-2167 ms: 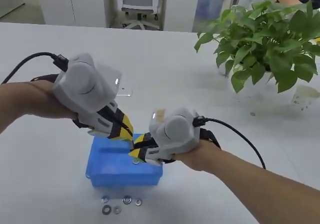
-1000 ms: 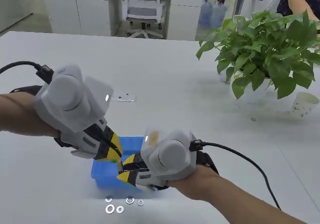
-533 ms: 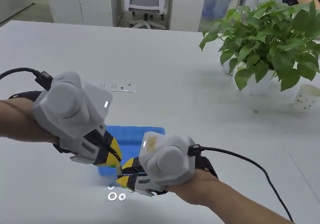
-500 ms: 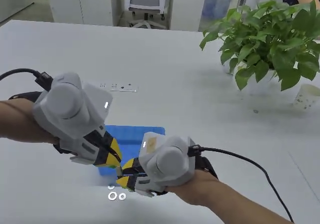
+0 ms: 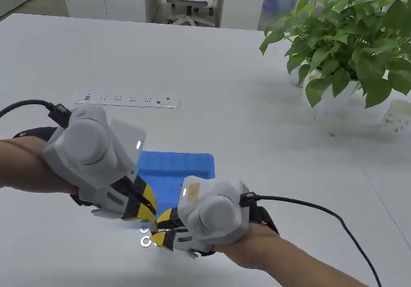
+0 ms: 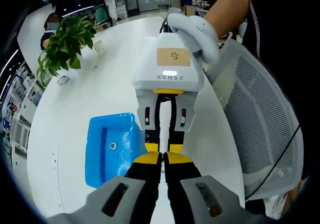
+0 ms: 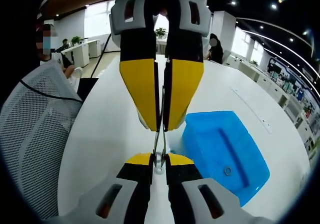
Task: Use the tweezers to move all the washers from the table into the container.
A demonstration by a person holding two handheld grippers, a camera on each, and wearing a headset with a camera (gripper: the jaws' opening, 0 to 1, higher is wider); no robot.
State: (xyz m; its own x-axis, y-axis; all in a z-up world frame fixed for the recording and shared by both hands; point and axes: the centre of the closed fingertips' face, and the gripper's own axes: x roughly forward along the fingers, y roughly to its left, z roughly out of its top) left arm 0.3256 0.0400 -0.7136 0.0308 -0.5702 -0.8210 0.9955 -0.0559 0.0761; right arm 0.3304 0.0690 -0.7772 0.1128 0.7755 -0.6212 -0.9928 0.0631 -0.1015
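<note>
Hunting washers now: a couple of loose washers point(image 5: 146, 241) are lying on the table point(image 5: 257, 126) right under my jaw tips, and a lone washer point(image 7: 227, 171) is already sitting in the blue container point(image 5: 176, 171), off to the right of my right gripper point(image 7: 159, 160). I'm pinching the tweezers point(image 7: 159, 134) with that gripper, jaws pressed together on the thin steel. My left gripper point(image 7: 160, 126) is clamping the same blades from the far end, nose to nose. I'm guessing one is steadying the tool while the other is squeezing it. The tweezer tips are hiding from me, so I can't tell whether they're gripping anything. The container is waiting just beyond the jaws, making for a short carry. Further ahead, a power strip point(image 5: 125, 99) and a potted plant point(image 5: 347, 43) are standing well clear.
</note>
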